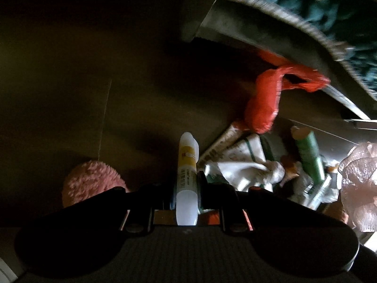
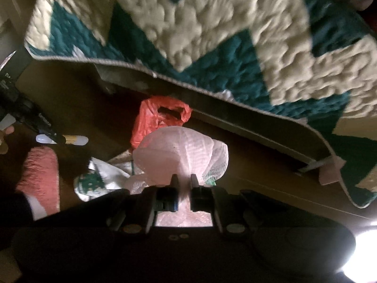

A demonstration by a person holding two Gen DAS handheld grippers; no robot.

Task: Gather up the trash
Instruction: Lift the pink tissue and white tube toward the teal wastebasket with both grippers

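Both grippers pinching trash over a dim cardboard box of rubbish.

Left gripper (image 1: 187, 179) is clamping a white translucent tube (image 1: 186, 176) with a yellow label band and small printed text, tube sticking forward past the fingertips, rounded cap at the far end. Right gripper (image 2: 184, 180) is squeezing a crumpled pinkish-white paper towel (image 2: 181, 148), textured, bunched into a puff just beyond the fingers. A fuzzy pink slipper (image 1: 90, 181) is lying near-left. A heap of crumpled white-and-green wrappers (image 1: 242, 165) is sitting right of the tube, with a green cylinder (image 1: 308, 158) tilted further right. A knotted red plastic bag (image 1: 264, 101) is resting beyond the heap, against the box wall (image 1: 235, 28). A teal-and-cream quilted blanket (image 2: 212, 35) is draping over the far rim, blurred.
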